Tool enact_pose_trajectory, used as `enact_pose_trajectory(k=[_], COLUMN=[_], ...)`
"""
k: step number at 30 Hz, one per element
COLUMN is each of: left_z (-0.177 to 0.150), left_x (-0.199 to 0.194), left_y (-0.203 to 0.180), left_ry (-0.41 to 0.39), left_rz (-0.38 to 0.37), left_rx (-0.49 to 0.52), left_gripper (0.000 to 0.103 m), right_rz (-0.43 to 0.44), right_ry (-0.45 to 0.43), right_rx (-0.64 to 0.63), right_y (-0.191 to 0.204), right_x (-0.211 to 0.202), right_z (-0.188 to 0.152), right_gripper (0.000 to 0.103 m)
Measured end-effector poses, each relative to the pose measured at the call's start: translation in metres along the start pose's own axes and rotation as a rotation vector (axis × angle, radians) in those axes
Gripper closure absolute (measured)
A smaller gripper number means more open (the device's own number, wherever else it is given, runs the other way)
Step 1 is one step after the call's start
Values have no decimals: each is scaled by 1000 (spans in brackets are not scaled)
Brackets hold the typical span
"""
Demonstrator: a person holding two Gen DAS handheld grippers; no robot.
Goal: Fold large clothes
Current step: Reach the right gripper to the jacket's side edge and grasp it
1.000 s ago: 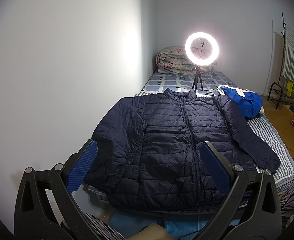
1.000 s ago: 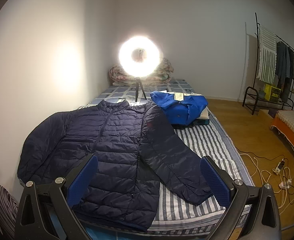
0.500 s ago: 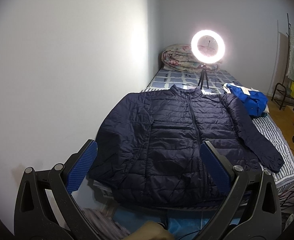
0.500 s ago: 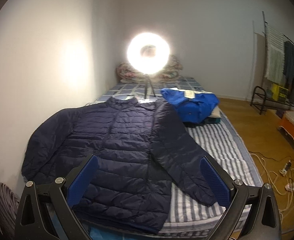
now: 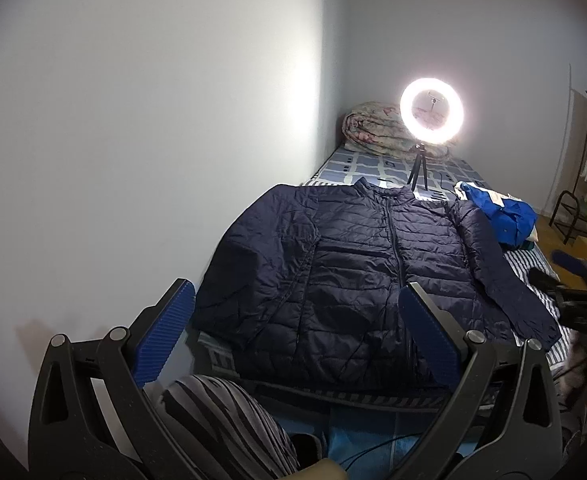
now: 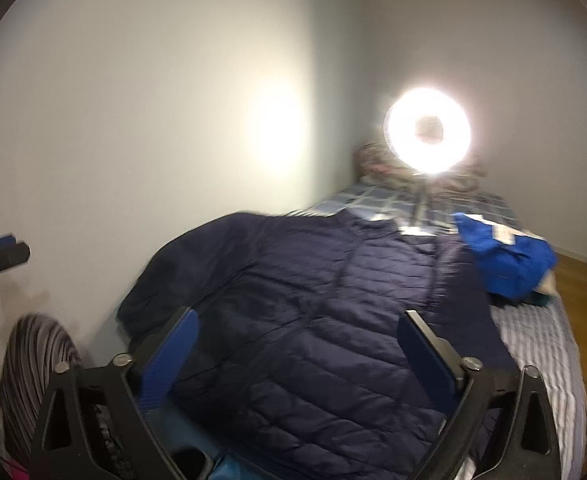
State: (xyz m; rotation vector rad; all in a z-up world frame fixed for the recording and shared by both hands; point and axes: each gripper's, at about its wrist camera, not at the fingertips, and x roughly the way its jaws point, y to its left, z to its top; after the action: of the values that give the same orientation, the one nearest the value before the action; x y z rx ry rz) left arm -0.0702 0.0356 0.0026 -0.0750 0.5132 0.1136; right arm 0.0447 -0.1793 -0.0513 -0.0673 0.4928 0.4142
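Navy jacket [image 6: 333, 320] lies flat on the bed [image 6: 541, 344] (frame blurred).

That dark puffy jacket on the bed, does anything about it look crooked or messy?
Nothing stands out: the navy jacket lies flat on the bed, zipped, sleeves spread. A crumpled blue garment sits beside it.

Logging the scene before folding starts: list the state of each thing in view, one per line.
navy puffer jacket: laid flat on the bed, front up, zipped, sleeves spread, unfolded
blue garment: bunched in a heap beside the jacket
ring light: switched on
rolled quilt: rolled up
left gripper: open, empty
right gripper: jaws closing, nothing between them
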Motion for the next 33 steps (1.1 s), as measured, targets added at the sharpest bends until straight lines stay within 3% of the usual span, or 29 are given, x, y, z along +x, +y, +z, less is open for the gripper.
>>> enact_pose_trajectory(k=[4, 6, 10, 17, 25, 33], left_z=[-9, -12, -14, -31, -52, -55], left_x=[-1, 2, 16, 28, 30, 39], left_y=[8, 13, 31, 69, 95, 107], left_ry=[31, 44, 78, 130, 176, 201], left_rz=[-8, -9, -12, 26, 120, 160], left_rx=[-4, -4, -32, -129, -160, -195], left_gripper=[0, 0, 9, 11, 11, 11], right_rz=[123, 214, 319, 541, 616, 608], right_ry=[85, 146, 210, 344, 445, 537], right_rx=[-25, -57, -142, -264, -447, -575], right_y=[24, 46, 87, 167, 247, 287], right_x=[34, 56, 98, 188, 265, 307], right_z=[-1, -1, -1, -6, -29, -58], right_gripper=[23, 36, 38, 47, 48, 48])
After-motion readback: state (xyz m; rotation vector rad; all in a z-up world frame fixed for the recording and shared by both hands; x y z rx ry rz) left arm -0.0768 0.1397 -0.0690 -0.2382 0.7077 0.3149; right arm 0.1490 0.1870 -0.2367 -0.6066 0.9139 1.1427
